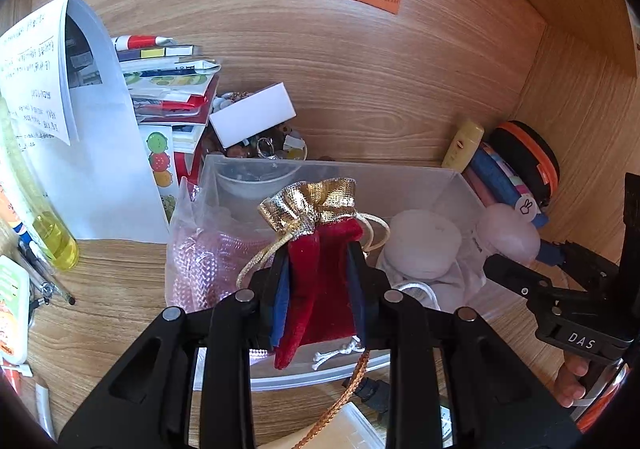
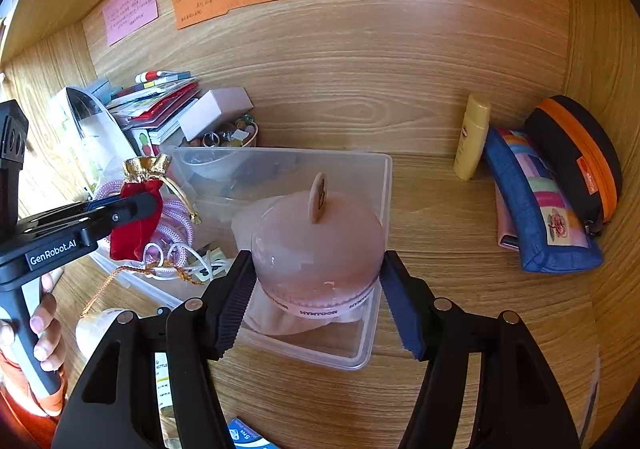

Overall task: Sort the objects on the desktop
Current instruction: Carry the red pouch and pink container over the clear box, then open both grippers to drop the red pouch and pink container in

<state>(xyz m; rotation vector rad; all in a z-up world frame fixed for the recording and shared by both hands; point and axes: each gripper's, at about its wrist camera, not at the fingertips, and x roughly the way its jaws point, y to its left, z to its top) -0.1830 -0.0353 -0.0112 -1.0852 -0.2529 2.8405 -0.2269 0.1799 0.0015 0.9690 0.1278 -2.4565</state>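
A red pouch (image 1: 320, 281) is clamped in the left tool (image 1: 318, 289) above the clear bin (image 1: 452, 185). A pink dome (image 2: 316, 245) is gripped by the right tool (image 2: 318, 289) at the bin's 3 o'clock end on the wooden surface (image 2: 460, 249).

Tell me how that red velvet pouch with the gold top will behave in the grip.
The red velvet pouch is probably floppy: it folds between the left gripper fingers. Likely light, hanging without much sag. Its gold cord dangles and may snag the clear bin.

red velvet pouch (image 1: 320, 281), gold top, pink case (image 2: 316, 245)
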